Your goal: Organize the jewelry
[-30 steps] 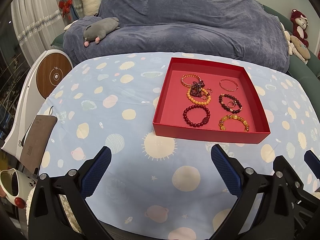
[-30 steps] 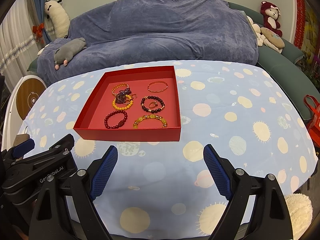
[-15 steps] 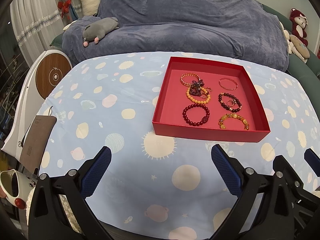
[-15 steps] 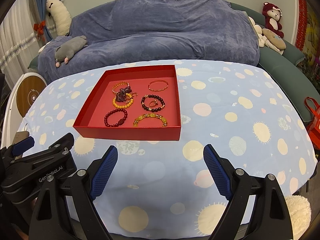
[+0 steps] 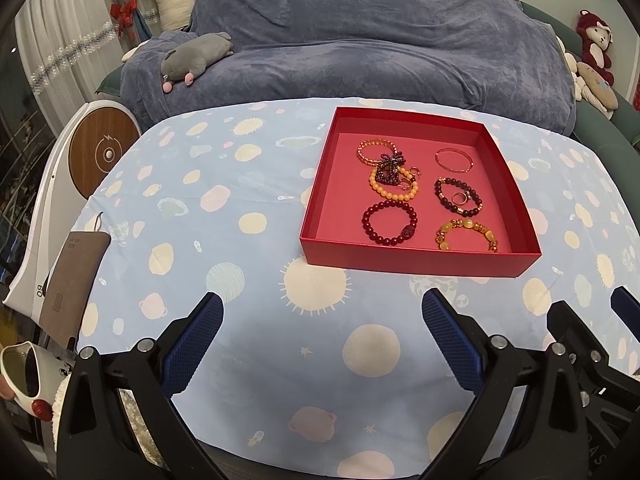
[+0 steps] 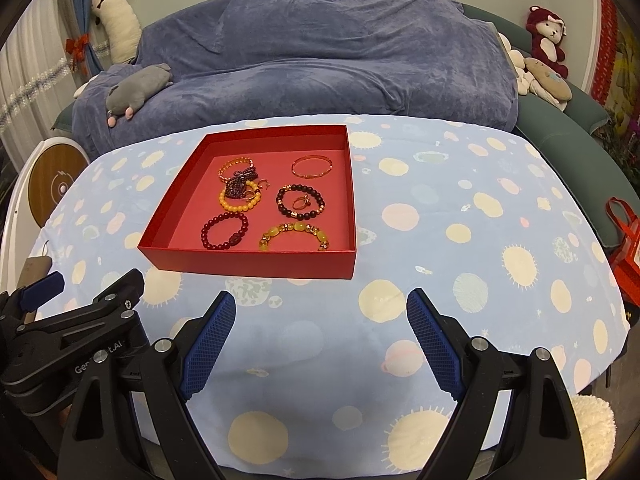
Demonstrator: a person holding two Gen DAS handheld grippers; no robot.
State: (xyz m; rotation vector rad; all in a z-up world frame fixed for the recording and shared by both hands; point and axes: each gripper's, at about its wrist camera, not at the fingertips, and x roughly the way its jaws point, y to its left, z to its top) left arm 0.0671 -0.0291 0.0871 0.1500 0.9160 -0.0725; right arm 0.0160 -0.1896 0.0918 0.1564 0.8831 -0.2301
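A shallow red box (image 5: 416, 259) (image 6: 248, 266) sits on the blue spotted tablecloth, holding several bracelets: a dark red bead one (image 5: 389, 222) (image 6: 225, 231), a yellow stone one (image 5: 466, 233) (image 6: 294, 234), a dark bead one with a ring inside (image 5: 458, 196) (image 6: 300, 200), an orange bead one (image 5: 394, 186) (image 6: 239, 200) under a purple cluster, and a thin gold bangle (image 5: 453, 159) (image 6: 312, 166). My left gripper (image 5: 322, 334) hovers open near the table's front edge, below the box. My right gripper (image 6: 320, 328) is open too, in front of the box, empty.
A blue-covered sofa (image 6: 320, 60) with plush toys stands behind the table. A white and wood round device (image 5: 104, 152) and a brown pouch (image 5: 72, 276) lie at the left edge. A red bag (image 6: 626, 240) hangs at the right. Bare tablecloth (image 6: 480, 220) spreads right of the box.
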